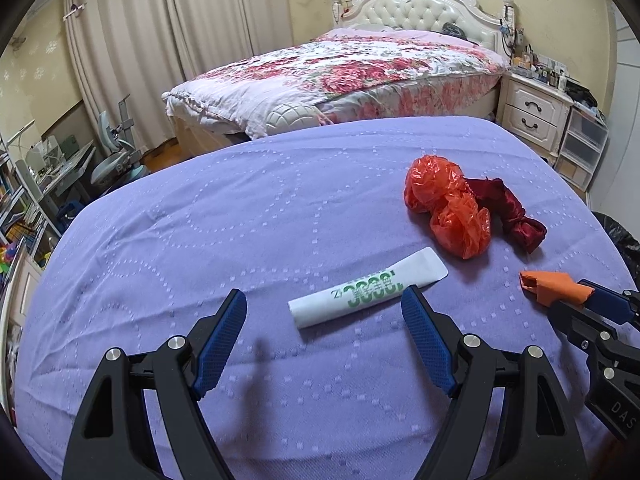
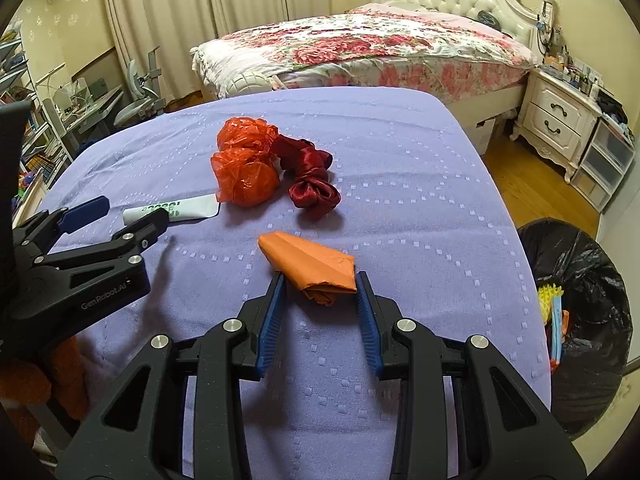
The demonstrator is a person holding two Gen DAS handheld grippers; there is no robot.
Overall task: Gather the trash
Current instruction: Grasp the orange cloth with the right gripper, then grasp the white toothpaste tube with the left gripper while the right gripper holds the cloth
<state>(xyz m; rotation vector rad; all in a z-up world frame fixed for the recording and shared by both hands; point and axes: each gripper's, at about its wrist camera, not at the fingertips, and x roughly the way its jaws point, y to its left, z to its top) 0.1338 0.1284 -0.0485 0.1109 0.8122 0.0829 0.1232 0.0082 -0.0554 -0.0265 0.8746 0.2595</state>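
Right gripper (image 2: pixel 320 280): jaws drawn in narrow around the near end of a folded orange paper wad (image 2: pixel 310 266). Blue pads flank both sides of the wad, seemingly touching it; contact on the right pad hard to confirm from the wrist view. In the left wrist view, same wad (image 1: pixel 554 283) projecting from the tip of the right gripper (image 1: pixel 560 300), clamped between its pads and pointing left. Read as grasping the wad.

Left gripper (image 1: pixel 324 304): jaws spread wide, nothing between the pads, released. White tube with green lettering (image 1: pixel 366 288) lying flat on the purple bedspread (image 1: pixel 240 220), just beyond the fingertips, flat crimped end pointing far-right. Right finger tip overlapping the tube in the view; touching or not, cannot tell. In the right wrist view, left gripper (image 2: pixel 124 216) coming in from the left edge, the same tube (image 2: pixel 176 210) at its tips.

Farther out on the bedspread: crumpled orange-red plastic bag (image 1: pixel 444 208), and right against it a twisted dark red satin cloth (image 1: pixel 508 212). Both beyond the tube and to its right, clear of both tools.

Right of the bedspread, on the wooden floor: bin lined with a black bag (image 2: pixel 580 280), yellow and blue scraps visible inside. Floral bed (image 2: pixel 380 48) at the far side of the room.
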